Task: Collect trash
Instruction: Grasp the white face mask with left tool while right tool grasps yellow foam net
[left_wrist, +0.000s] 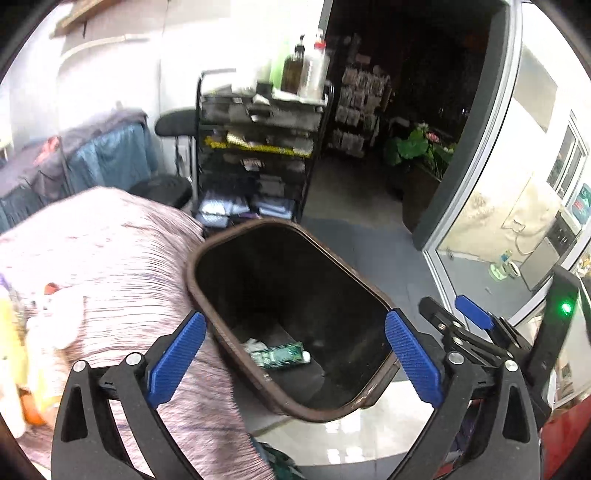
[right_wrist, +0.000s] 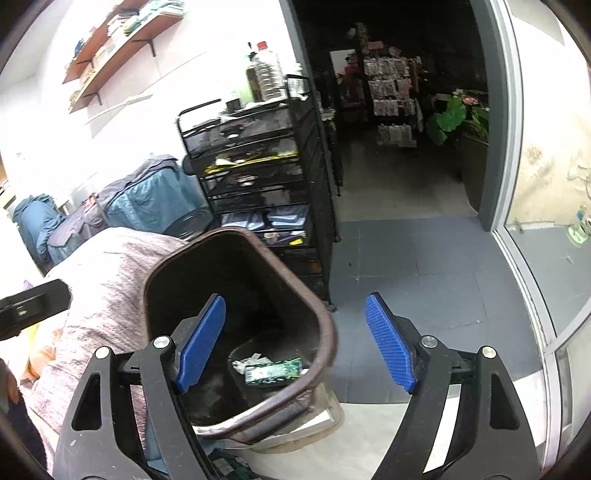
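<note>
Two empty grippers, left gripper (left_wrist: 293, 350) and right gripper (right_wrist: 295, 341), jaws wide above the brown bin (left_wrist: 236, 354) beside the bed (left_wrist: 110, 258), green packet (left_wrist: 282, 355) already at the bottom, so probably best heading bedward for leftover scraps.

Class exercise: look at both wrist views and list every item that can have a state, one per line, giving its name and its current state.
trash bin: lid-less, open, tilted, nearly empty
green wrapper: lying at the bin bottom
left gripper: open, empty
right gripper: open, empty
glass door: open
clear bottle: upright, red cap on
</note>
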